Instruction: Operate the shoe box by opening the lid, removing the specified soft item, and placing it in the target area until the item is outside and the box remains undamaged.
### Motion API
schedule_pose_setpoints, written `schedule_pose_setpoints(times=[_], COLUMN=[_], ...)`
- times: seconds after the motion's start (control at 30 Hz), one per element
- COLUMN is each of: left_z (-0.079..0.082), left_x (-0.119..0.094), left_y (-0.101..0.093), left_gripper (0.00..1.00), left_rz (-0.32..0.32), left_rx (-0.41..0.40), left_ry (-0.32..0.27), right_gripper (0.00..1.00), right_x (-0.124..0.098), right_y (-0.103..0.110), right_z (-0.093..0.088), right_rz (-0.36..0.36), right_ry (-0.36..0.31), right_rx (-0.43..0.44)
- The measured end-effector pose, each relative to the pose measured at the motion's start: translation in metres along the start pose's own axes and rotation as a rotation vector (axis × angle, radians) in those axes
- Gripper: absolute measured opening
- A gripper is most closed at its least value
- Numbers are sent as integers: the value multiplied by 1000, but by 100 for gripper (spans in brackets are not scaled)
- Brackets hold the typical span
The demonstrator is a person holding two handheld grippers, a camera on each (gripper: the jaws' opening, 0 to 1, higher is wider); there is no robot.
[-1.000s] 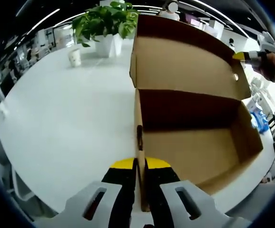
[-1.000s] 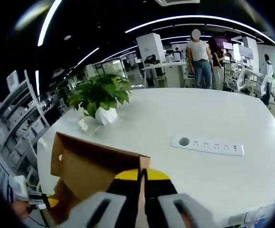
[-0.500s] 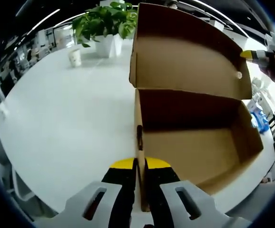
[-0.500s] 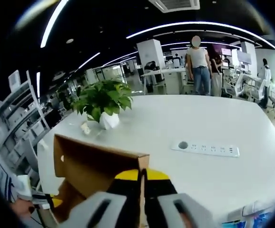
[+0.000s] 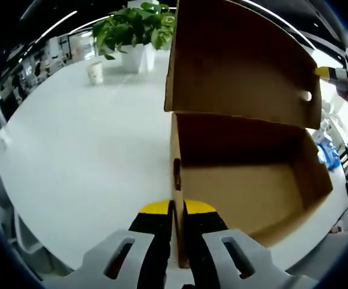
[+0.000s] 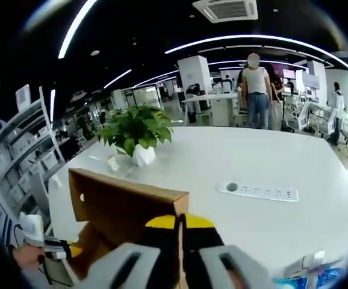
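While the lid stands up, this is how things lie:
Left tool (image 5: 178, 208): closed on the near end wall of the shoe box (image 5: 246, 198), holding it on the white worktop (image 5: 83, 150).
Right tool (image 6: 179, 224): closed on the lid (image 6: 126, 201) edge at the far end.
Box inside: looks bare; no soft item seen.
Key relation: the box's long way runs straight ahead from the left tool.

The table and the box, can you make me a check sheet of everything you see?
Surface: white table, mostly bare.
Job's things: brown shoe box, lid lifted; the inside in view is bare, no soft item seen.
Clutter: potted plant, small paper cup, white power strip.
Tongs: left tongs shut on the box wall; right tongs shut on the lid edge.
Cables: nothing seen.
Surroundings: office desks, shelves, people standing far off.
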State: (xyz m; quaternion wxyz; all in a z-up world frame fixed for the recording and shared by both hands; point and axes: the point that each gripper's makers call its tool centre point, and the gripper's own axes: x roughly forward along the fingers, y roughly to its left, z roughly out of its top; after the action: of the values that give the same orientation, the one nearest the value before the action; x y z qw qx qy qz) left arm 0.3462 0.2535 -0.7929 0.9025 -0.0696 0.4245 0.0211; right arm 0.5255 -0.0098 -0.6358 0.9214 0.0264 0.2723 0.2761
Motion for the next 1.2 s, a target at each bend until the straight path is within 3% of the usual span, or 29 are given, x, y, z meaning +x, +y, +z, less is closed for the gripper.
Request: schedule_pose_setpoints(times=[0.77,1.2], left_z=[0,0], left_x=[1,2], left_y=[-1,-1], left_gripper=[4,4], left_rz=[-3,-3], left_rx=[-10,-19], left_ry=[-4,-3], right_gripper=[0,0], right_x=[-43,-48], right_y=[22,21], right_z=[-13,-23], right_rz=[-2,-1], right_ry=[-64,-69], right_rx=[-17,-29])
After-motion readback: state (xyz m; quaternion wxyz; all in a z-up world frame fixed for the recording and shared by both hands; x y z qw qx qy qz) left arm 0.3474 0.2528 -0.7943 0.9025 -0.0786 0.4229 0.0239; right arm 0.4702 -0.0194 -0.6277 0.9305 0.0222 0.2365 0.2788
